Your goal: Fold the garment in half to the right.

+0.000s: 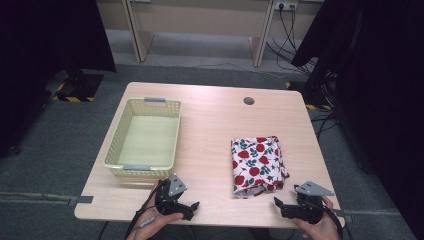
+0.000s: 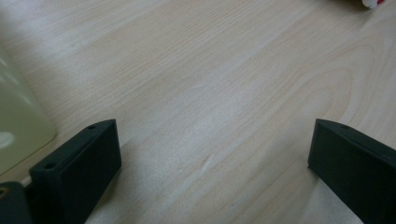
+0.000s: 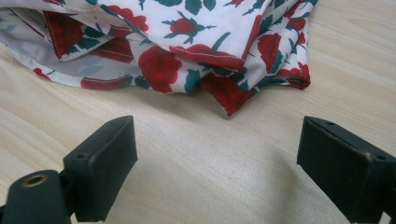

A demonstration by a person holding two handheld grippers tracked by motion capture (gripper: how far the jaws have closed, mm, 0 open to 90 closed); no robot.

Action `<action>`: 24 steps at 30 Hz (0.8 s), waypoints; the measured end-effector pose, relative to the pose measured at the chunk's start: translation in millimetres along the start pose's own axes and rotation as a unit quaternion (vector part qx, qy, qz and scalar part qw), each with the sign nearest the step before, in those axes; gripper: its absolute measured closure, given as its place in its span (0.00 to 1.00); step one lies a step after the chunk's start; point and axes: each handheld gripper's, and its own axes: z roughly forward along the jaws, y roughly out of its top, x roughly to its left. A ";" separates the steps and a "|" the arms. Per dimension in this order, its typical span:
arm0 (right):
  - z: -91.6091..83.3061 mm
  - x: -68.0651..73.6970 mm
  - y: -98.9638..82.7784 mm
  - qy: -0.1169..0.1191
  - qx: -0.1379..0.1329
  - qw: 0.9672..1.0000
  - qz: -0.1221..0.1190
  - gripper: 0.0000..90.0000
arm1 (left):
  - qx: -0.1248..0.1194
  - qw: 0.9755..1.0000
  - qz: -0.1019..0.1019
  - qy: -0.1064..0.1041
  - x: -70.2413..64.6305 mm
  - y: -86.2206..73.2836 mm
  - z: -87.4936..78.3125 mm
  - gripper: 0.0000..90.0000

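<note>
A folded white cloth with red roses and green leaves lies on the right half of the wooden table. My right gripper rests near the table's front edge, just right of the cloth's near corner. It is open, and the cloth's layered near edge lies a short way beyond its empty jaws. My left gripper sits at the front edge, just in front of the basket's near right corner. It is also open, with bare wood between its jaws. A sliver of the cloth shows at the top right of the left gripper view.
An empty pale yellow plastic basket stands on the left half of the table; its wall is close to my left gripper's left jaw. A round cable hole sits near the far edge. Dark curtains and floor cables flank the table.
</note>
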 end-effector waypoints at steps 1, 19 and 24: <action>-0.5 0.1 -0.6 0.000 0.000 1.000 0.001 0.13 | -0.001 1.000 -0.001 0.000 0.6 -0.9 -0.8 0.02; -9.5 -0.4 -15.6 -0.013 0.011 1.000 0.006 0.10 | 0.001 1.000 -0.013 0.014 10.8 -16.7 -17.9 0.02; -11.0 -1.7 -17.4 -0.012 0.007 1.000 0.010 0.08 | 0.003 1.000 -0.019 0.021 14.6 -17.5 -18.9 0.01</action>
